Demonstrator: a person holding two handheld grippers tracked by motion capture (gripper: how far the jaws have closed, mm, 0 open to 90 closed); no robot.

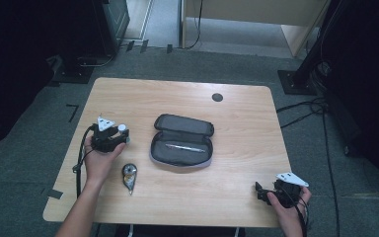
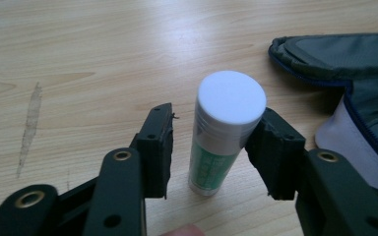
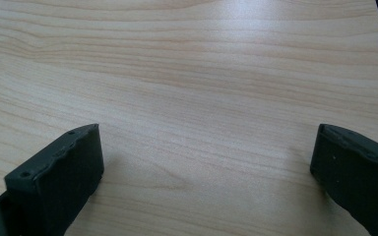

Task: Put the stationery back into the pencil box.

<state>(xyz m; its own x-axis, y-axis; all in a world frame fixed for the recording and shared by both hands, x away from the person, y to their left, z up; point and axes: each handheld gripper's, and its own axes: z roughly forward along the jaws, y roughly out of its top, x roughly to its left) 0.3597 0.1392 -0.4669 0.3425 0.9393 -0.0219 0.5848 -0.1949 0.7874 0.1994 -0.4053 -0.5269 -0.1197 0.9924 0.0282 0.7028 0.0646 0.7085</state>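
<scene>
Wood table [image 1: 246,113] — left gripper [image 2: 216,147] closing round upright glue stick [image 2: 224,132], one pad touching, other apart; right gripper [image 3: 204,162] wide, idle. Next — clamp, lift toward case [image 1: 181,142].

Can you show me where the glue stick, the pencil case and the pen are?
glue stick [image 2: 231,96]: left gripper view, white cap.
pencil case [image 1: 183,124]: high view, open lid.
pen [image 1: 185,147]: high view, middle of its barrel.
</scene>
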